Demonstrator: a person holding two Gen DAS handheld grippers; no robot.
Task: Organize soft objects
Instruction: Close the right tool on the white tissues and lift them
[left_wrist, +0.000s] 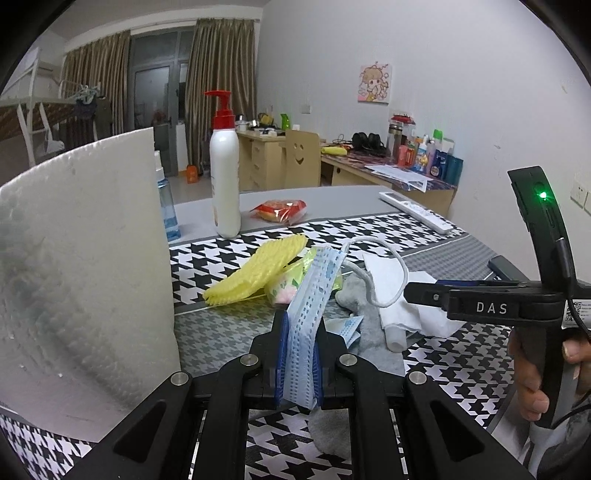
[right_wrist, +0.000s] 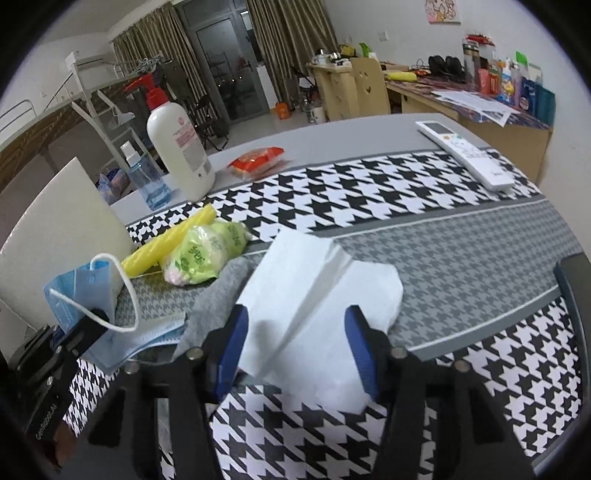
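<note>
The white tissue (right_wrist: 317, 306) is lain on the houndstooth cloth (right_wrist: 461, 266), directly between the spread, non-touching pads of the right gripper (right_wrist: 299, 350), its fold running away from them. A blue face mask (left_wrist: 306, 314), left of the tissue, is clamped by the left gripper (left_wrist: 299, 354).

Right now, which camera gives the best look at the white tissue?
The right wrist view: the white tissue fills the middle, lying between the open right gripper fingers. The left wrist view shows it smaller, crumpled behind the blue face mask that the left gripper clamps.
</note>
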